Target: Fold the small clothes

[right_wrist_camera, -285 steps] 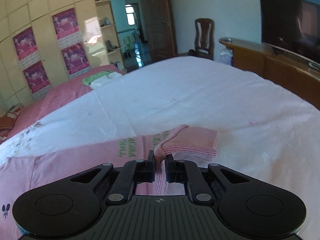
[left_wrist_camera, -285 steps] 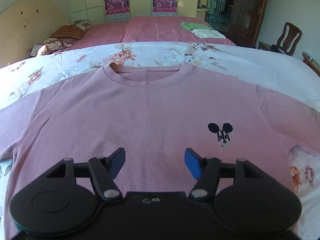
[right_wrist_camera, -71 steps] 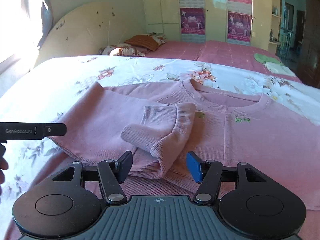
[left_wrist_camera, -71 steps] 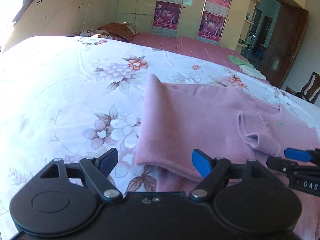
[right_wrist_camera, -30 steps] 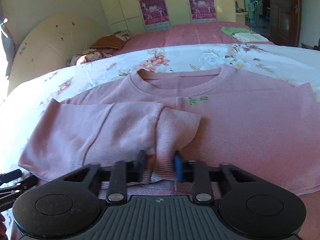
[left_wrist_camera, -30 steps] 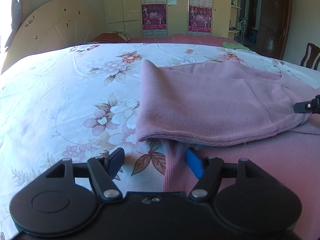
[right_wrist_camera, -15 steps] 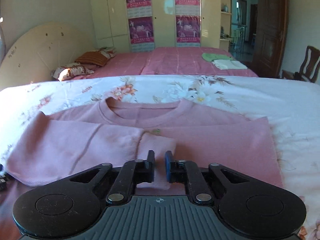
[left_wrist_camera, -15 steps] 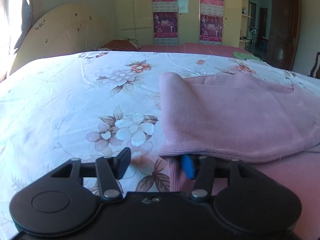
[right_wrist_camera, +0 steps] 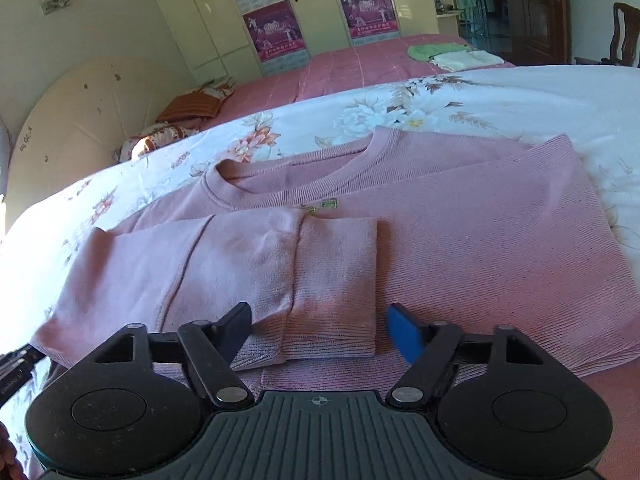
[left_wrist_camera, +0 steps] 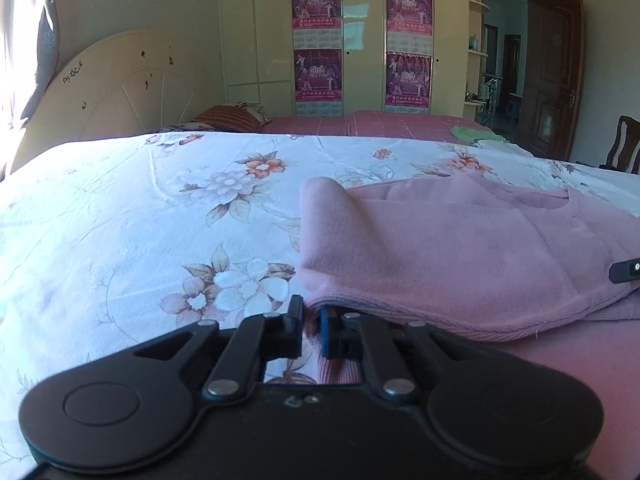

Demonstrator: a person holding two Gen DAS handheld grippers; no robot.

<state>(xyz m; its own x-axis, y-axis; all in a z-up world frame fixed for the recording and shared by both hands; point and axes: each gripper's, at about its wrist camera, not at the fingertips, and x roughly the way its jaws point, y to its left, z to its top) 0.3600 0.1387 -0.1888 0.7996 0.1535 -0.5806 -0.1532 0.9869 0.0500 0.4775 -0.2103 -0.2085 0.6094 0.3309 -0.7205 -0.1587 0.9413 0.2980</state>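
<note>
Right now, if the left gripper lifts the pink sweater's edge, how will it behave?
Probably floppy: the sweater lies in soft folds. The folded sleeve may slide off, being loose. Left gripper pinches only an edge, so the rest would likely drag on the bedsheet.

Sweater [right_wrist_camera: 460,240] lying flat on the floral bedsheet [left_wrist_camera: 120,220], one sleeve [right_wrist_camera: 240,268] folded across its body, neckline [right_wrist_camera: 288,184] toward the pillows [right_wrist_camera: 192,108] behind, folded clothes [right_wrist_camera: 460,56] farther right.

light: sunlit from left | glare: left edge | edges: fisheye-bent, dark corners
</note>
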